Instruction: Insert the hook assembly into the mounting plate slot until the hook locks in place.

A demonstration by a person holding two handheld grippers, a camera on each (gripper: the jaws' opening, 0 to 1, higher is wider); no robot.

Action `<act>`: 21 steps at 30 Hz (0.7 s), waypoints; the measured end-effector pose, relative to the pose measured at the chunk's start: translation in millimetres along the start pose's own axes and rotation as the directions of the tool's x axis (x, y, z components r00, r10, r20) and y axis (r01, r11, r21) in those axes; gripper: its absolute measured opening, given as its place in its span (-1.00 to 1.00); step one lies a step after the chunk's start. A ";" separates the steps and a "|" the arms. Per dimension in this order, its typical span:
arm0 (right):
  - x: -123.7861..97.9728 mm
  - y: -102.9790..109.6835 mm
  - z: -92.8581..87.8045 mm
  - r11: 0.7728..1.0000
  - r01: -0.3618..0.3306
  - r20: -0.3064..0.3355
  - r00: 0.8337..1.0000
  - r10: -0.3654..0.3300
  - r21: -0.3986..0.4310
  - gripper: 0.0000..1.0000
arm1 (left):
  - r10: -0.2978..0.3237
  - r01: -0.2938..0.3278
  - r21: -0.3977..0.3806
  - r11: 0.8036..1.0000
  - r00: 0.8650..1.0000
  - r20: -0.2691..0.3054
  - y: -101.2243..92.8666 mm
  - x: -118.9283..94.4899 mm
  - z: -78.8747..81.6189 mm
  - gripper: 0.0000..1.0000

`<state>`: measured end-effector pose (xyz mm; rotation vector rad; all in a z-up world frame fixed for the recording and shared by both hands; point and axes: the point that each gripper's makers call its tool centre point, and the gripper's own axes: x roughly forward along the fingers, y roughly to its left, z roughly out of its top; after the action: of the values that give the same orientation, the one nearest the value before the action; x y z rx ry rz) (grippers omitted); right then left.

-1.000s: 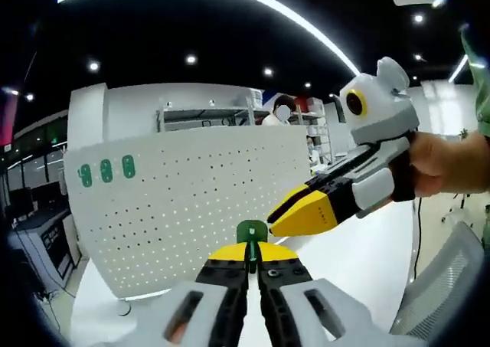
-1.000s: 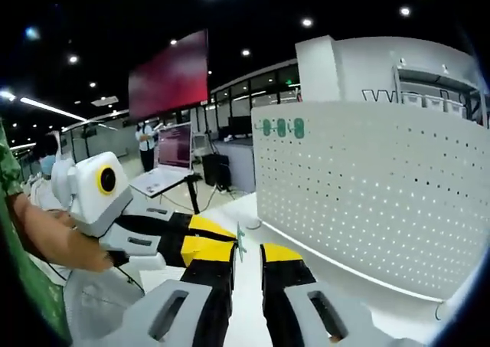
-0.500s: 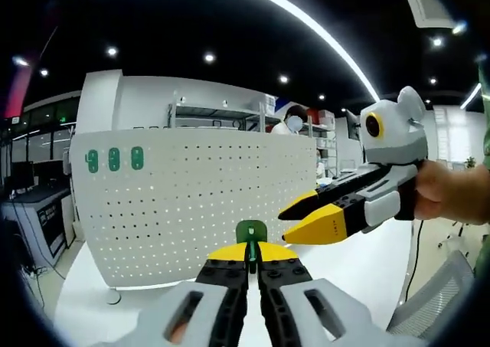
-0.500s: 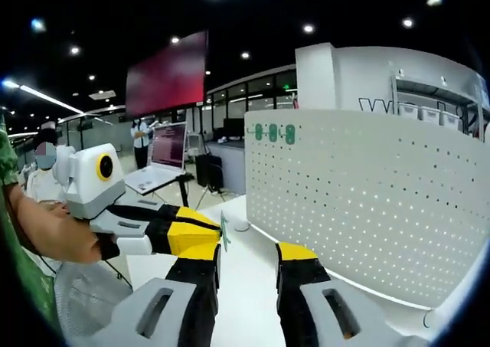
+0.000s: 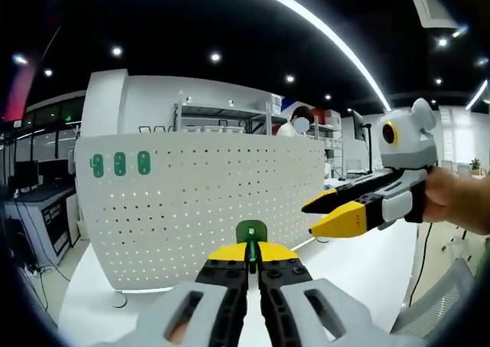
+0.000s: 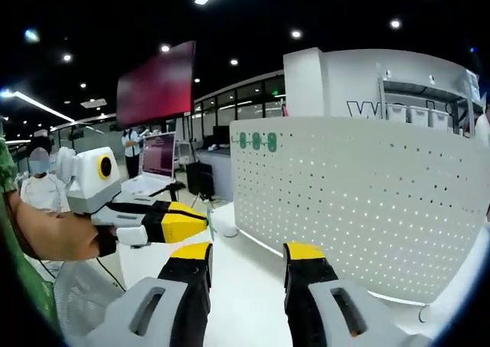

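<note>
My left gripper (image 5: pixel 250 256) is shut on a small green hook assembly (image 5: pixel 250 233), which stands upright between its yellow-tipped jaws. Straight ahead stands the white perforated mounting plate (image 5: pixel 200 209), upright on the table, with three green hooks (image 5: pixel 119 164) fixed at its upper left corner. My right gripper (image 5: pixel 311 218) reaches in from the right, held by a hand (image 5: pixel 459 203), jaws apart and nothing between them. In the right gripper view its own jaws (image 6: pixel 249 253) stand wide open, the left gripper (image 6: pixel 202 220) comes in from the left, and the plate (image 6: pixel 367 201) fills the right side.
The plate stands on a white table (image 5: pixel 360 266) with a cable (image 5: pixel 116 299) at its foot. A mesh chair back (image 5: pixel 448 297) is at the lower right. A laptop (image 6: pixel 157 162), a red wall screen (image 6: pixel 155 84) and people lie beyond the table.
My right gripper has drawn back from the left gripper's tip and its jaws have spread wider. The left gripper keeps the green hook, and the plate now looks more square-on.
</note>
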<state>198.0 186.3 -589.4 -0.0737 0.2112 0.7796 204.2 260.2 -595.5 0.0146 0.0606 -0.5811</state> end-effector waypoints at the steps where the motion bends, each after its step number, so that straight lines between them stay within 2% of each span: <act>1: -2.6 -1.9 1.3 1.000 0.004 -0.001 1.000 -0.004 0.001 -0.20 | 0.001 -0.001 0.000 1.000 1.000 0.000 0.8 0.6 0.9 -0.94; 7: -17.8 -10.3 12.2 0.999 0.034 0.026 0.999 -0.034 -0.001 -0.11 | 0.037 -0.037 0.006 0.999 0.999 0.013 17.5 11.8 15.8 -0.94; 21: -44.3 -32.2 21.8 0.997 0.082 0.036 0.996 -0.081 -0.003 -0.06 | 0.110 -0.109 -0.016 0.994 0.993 0.050 50.2 37.2 45.0 -0.94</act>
<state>193.6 136.1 -558.9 -0.0722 0.1708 0.6996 265.2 280.4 -553.0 -0.0094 0.0138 -0.4708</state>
